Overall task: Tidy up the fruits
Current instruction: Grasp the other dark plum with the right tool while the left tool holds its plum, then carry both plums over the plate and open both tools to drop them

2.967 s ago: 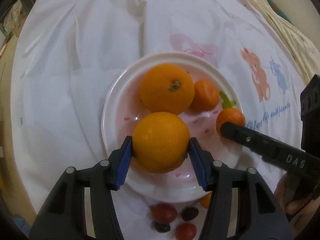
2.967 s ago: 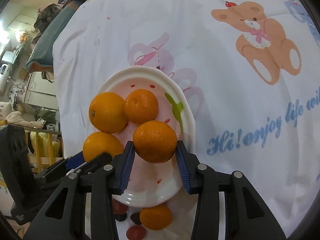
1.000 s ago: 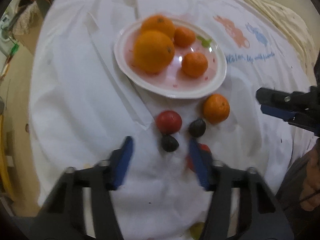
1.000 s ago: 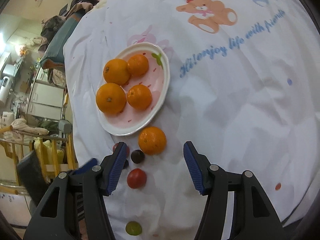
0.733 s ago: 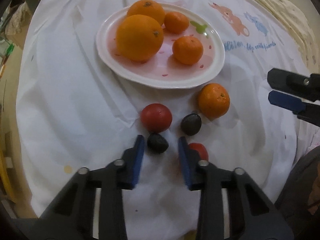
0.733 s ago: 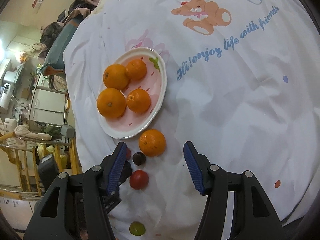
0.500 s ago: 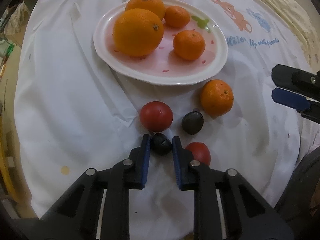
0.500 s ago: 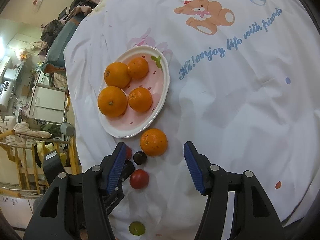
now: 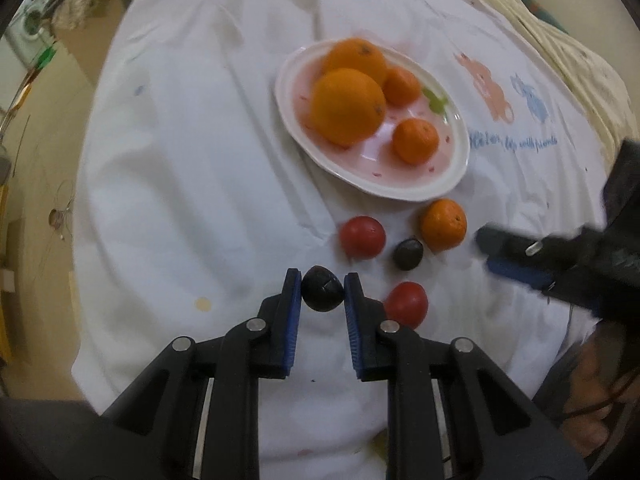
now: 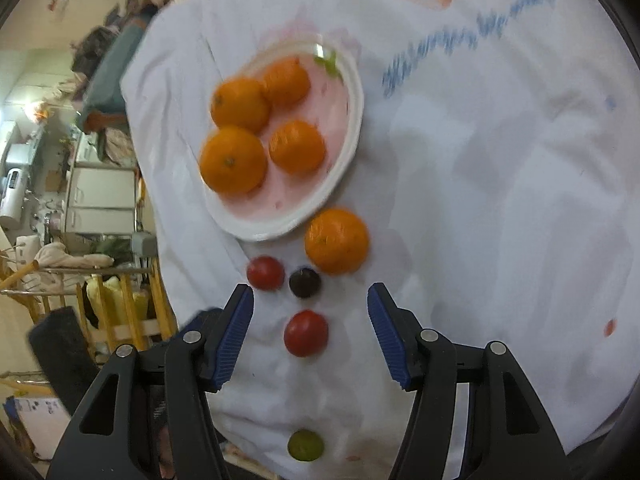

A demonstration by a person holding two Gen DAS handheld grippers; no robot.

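Observation:
My left gripper (image 9: 322, 280) is shut on a small dark plum (image 9: 322, 289), lifted just off the white cloth. A white plate (image 9: 416, 192) beyond it holds two big oranges (image 9: 347, 106) and two mandarins (image 9: 415, 141). On the cloth lie a loose mandarin (image 9: 443, 225), two red tomatoes (image 9: 362, 237), and a second dark plum (image 9: 407, 254). My right gripper (image 10: 311, 300) stands open above the near red tomato (image 10: 306, 333), with the loose mandarin (image 10: 337, 240), dark plum (image 10: 305, 282) and the plate (image 10: 344, 160) ahead. It enters the left wrist view from the right (image 9: 516, 256).
A small green fruit (image 10: 305, 445) lies near the cloth's front edge. The cloth (image 10: 500, 200) carries cartoon prints and blue lettering at the right. Shelves and clutter stand past the table's left edge. A hand (image 9: 592, 412) shows at the lower right.
My left gripper closed on the dark plum and lifted it up and away from the other fruit. My right gripper moved down and closer to the loose mandarin and tomatoes.

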